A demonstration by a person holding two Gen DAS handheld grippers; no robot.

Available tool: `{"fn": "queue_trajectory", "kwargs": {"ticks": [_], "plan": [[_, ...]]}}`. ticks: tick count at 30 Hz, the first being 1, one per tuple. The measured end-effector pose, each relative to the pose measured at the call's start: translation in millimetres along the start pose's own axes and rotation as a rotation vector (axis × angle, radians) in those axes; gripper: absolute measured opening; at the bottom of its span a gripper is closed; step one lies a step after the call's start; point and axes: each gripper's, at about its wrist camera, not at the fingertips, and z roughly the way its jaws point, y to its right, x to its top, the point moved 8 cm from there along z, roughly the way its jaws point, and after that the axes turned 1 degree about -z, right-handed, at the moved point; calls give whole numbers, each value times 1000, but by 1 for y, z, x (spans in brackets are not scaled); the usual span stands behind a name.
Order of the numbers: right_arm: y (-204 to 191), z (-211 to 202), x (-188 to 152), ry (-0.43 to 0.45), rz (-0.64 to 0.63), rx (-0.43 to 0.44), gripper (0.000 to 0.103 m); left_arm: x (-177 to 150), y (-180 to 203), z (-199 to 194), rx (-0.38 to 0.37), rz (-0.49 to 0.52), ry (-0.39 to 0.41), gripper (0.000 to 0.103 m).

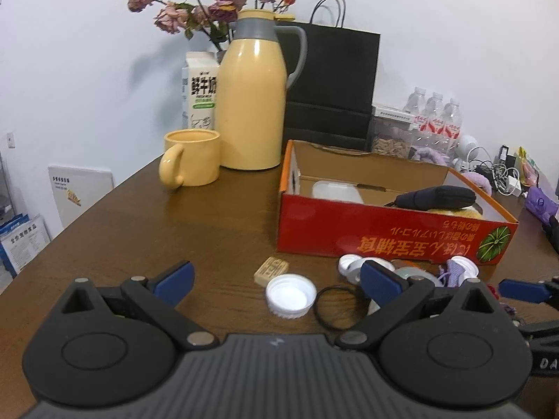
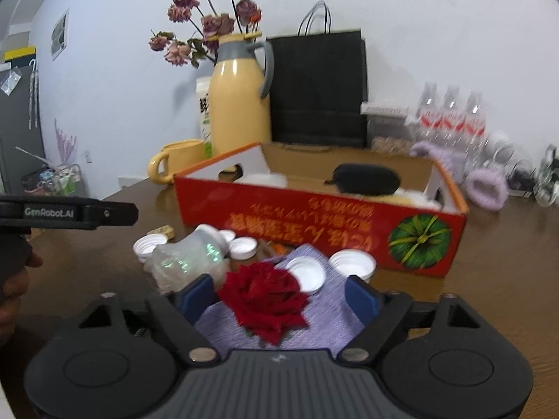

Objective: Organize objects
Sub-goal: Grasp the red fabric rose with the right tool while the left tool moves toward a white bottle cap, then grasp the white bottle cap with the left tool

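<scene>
Left wrist view: my left gripper (image 1: pixel 276 279) hangs low over the dark wood-grain table (image 1: pixel 216 216), blue ribbed pads spread wide, holding nothing. Between them lie a ridged white bottle cap (image 1: pixel 290 296), open side up, a thin black ring (image 1: pixel 334 308) to its right, and a small tan block (image 1: pixel 271 269) just beyond. Far right stands a red cardboard box (image 1: pixel 391 234), open-topped, with a black pouch (image 1: pixel 436 197) inside. Far left are a glossy yellow jug (image 1: pixel 253 104) and a matching mug (image 1: pixel 192 162).

Right wrist view: my right gripper (image 2: pixel 279 296) is partly open around a red fabric rose (image 2: pixel 267 300) lying on lilac knitted cloth (image 2: pixel 325 314). I cannot tell whether the left pad touches the petals; the right pad stands clear. A clear plastic bottle (image 2: pixel 188 255) lies on its side to the left, white caps (image 2: pixel 351 265) scattered near the box.
</scene>
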Motion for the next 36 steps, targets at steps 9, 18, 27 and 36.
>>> {"fn": "queue_trajectory", "kwargs": {"ticks": [9, 18, 27, 36], "plan": [[-4, 1, -4, -7, 2, 36, 38, -7, -17, 0, 37, -25, -39, 103], [10, -20, 7, 145, 30, -63, 35, -16, -25, 8, 59, -36, -91, 103], [21, -29, 12, 206, 34, -141, 35, -21, -9, 35, 90, 30, -174, 103], [20, -30, 10, 207, 28, -149, 35, -19, 1, 57, 114, 28, -196, 103]]}}
